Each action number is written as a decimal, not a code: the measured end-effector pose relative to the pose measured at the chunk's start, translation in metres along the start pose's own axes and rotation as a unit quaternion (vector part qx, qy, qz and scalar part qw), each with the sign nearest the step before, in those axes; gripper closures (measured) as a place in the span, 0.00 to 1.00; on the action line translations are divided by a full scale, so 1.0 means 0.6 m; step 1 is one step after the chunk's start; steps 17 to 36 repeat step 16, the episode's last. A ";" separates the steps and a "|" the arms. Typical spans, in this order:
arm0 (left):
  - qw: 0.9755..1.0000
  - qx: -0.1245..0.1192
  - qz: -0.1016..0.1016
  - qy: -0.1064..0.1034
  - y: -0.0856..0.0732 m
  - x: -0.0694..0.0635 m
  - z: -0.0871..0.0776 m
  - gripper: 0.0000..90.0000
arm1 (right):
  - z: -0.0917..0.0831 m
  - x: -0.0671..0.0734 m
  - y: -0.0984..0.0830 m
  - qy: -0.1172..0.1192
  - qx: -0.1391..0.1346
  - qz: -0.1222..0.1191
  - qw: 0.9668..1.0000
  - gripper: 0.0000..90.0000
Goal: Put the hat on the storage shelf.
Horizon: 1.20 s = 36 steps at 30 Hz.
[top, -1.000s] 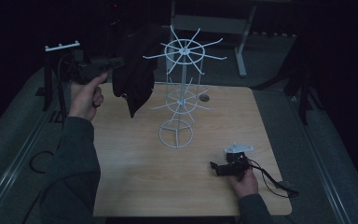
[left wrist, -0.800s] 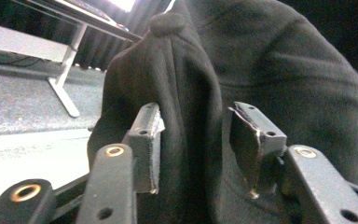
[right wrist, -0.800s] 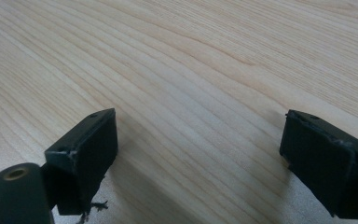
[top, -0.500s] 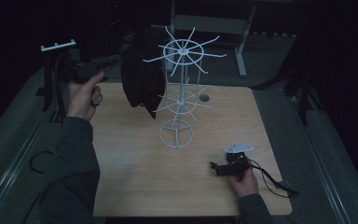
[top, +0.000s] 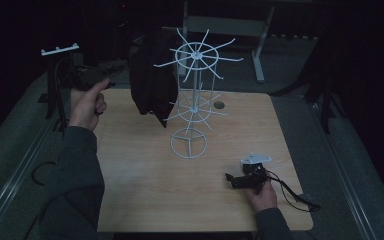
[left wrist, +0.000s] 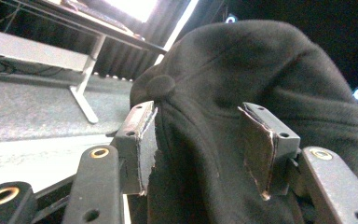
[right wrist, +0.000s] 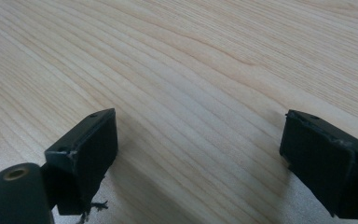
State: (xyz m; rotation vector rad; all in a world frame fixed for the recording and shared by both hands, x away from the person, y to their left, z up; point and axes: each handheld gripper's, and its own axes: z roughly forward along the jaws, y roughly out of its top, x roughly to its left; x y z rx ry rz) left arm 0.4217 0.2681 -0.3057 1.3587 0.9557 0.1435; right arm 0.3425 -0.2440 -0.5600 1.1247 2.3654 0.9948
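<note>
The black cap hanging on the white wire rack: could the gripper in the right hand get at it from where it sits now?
Probably not without moving. The right gripper rests low at the table's near edge, jaws open, while the black cap hangs high on the far side of the white wire rack.

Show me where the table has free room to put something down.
The table is bare between the rack's ring foot and its near edge, left of the right gripper. The right side past the rack is also bare. The far left is crowded: the black hat hangs there.
</note>
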 end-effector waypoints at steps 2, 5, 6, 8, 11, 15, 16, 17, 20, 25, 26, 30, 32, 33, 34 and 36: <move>1.000 0.007 0.005 0.009 -0.001 -0.001 0.000 0.53 | 0.000 0.000 0.000 0.000 0.000 0.000 1.000 0.12; 1.000 0.013 0.011 0.022 -0.002 -0.002 -0.001 0.53 | 0.000 0.000 0.000 0.000 0.000 0.000 1.000 0.12; 1.000 0.013 0.011 0.022 -0.002 -0.002 -0.001 0.53 | 0.000 0.000 0.000 0.000 0.000 0.000 1.000 0.12; 0.999 0.022 0.015 0.035 -0.004 -0.002 -0.001 0.53 | 0.000 0.000 0.000 0.000 0.000 0.000 1.000 0.12; 0.999 0.023 0.017 0.042 -0.007 0.000 -0.002 0.53 | 0.000 0.000 0.000 0.000 0.000 0.000 1.000 0.12; 0.999 0.020 0.003 0.045 -0.016 0.012 -0.007 0.53 | 0.000 0.000 0.000 0.000 0.000 0.000 1.000 0.12; 0.999 0.020 0.003 0.045 -0.016 0.012 -0.007 0.53 | 0.000 0.000 0.000 0.000 0.000 0.000 1.000 0.12; 0.999 0.020 0.003 0.045 -0.016 0.012 -0.007 0.53 | 0.000 0.000 0.000 0.000 0.000 0.000 1.000 0.12; 0.999 0.020 0.003 0.045 -0.016 0.012 -0.007 0.53 | 0.000 0.000 0.000 0.000 0.000 0.000 1.000 0.12; 0.999 0.020 0.003 0.045 -0.016 0.012 -0.007 0.53 | 0.000 0.000 0.000 0.000 0.000 0.000 1.000 0.12; 0.999 0.020 0.003 0.045 -0.016 0.012 -0.007 0.53 | 0.000 0.000 0.000 0.000 0.000 0.000 1.000 0.12; 0.999 0.020 0.003 0.045 -0.016 0.012 -0.007 0.53 | 0.000 0.000 0.000 0.000 0.000 0.000 1.000 0.12; 0.999 0.020 0.003 0.045 -0.016 0.012 -0.007 0.53 | 0.000 0.000 0.000 0.000 0.000 0.000 1.000 0.12; 0.999 0.020 0.003 0.045 -0.016 0.012 -0.007 0.53 | 0.000 0.000 0.000 0.000 0.000 0.000 1.000 0.12; 0.999 0.020 0.003 0.045 -0.016 0.012 -0.007 0.53 | 0.000 0.000 0.000 0.000 0.000 0.000 1.000 0.12; 0.999 0.020 0.003 0.045 -0.016 0.012 -0.007 0.53 | 0.000 0.000 0.000 0.000 0.000 0.000 1.000 0.12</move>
